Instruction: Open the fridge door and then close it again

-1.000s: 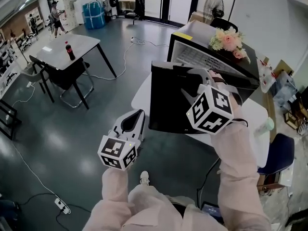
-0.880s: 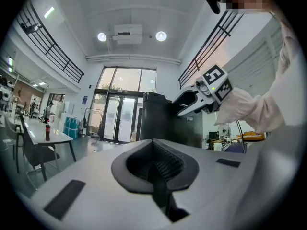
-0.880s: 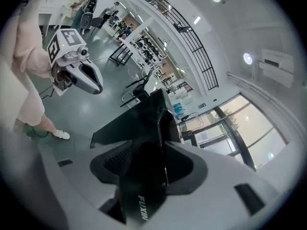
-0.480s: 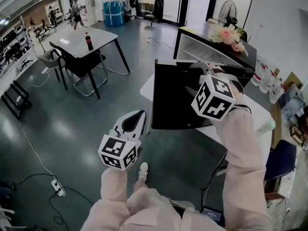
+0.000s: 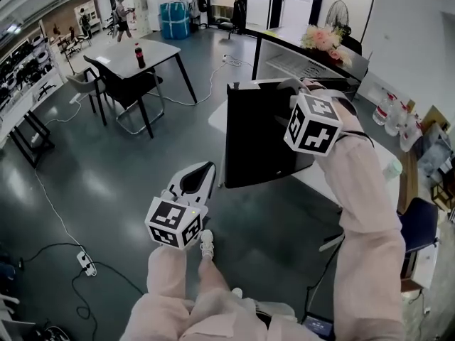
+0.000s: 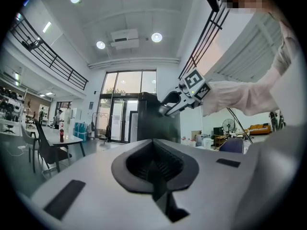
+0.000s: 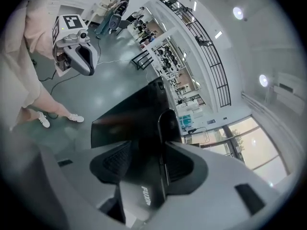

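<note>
Pink sleeves (image 5: 355, 190) reach forward over glossy grey floor (image 5: 85, 190). Nearest, the left tool (image 5: 203, 172), smooth white plastic with a black-and-white marker cube, hovers above open floor, its ribbed dark jaws clenched together and empty. Further on, the right tool (image 5: 290, 89) sits at the top edge of the fridge door (image 5: 259, 137), a flat, shiny black slab swung out from the fridge (image 5: 309, 62). The tool's jaws are spread, with the door's thin edge between the ribbed pads, released rather than clamped. The fridge stands on a white desk (image 5: 320, 180), whose edge runs below the door. Left of the door's free edge the floor lies wide and open. Far off stand black chairs (image 5: 117, 91) and a cola bottle (image 5: 140, 54).
</note>
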Demonstrator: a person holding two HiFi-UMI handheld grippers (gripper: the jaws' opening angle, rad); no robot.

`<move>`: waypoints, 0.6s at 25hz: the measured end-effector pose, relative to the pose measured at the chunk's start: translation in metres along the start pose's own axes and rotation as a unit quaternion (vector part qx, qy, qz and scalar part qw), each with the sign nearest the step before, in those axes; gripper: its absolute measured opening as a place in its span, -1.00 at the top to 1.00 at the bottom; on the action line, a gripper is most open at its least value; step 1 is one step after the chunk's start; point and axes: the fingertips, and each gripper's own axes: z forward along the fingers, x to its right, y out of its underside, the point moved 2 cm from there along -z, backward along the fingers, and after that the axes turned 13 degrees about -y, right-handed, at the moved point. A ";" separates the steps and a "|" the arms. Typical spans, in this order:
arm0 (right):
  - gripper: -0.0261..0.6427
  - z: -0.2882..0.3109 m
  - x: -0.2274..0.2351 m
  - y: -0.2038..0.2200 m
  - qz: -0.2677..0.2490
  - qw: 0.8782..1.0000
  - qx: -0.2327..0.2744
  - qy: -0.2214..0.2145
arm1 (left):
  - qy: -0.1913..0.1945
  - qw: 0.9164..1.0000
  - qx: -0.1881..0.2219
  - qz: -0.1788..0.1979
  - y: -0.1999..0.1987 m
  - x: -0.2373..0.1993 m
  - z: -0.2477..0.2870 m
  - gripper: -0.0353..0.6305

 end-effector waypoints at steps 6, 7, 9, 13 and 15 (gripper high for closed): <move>0.26 -0.022 -0.026 0.005 -0.025 1.000 -0.015 -0.003 | 0.003 1.000 -0.003 0.003 -0.003 0.022 -0.021 0.87; 0.26 -0.024 -0.030 0.008 -0.030 0.999 -0.018 -0.005 | 0.004 1.000 -0.004 0.003 -0.003 0.026 -0.021 0.87; 0.25 -0.030 -0.038 0.012 -0.037 0.999 -0.022 -0.008 | 0.010 1.000 -0.005 0.003 -0.001 0.033 -0.022 0.87; 0.23 -0.043 -0.054 0.022 -0.049 0.998 -0.031 -0.012 | 0.026 1.000 -0.009 0.009 0.003 0.049 -0.021 0.87; 0.23 -0.049 -0.061 0.028 -0.052 0.998 -0.034 -0.015 | 0.033 0.999 -0.010 0.009 0.004 0.056 -0.017 0.87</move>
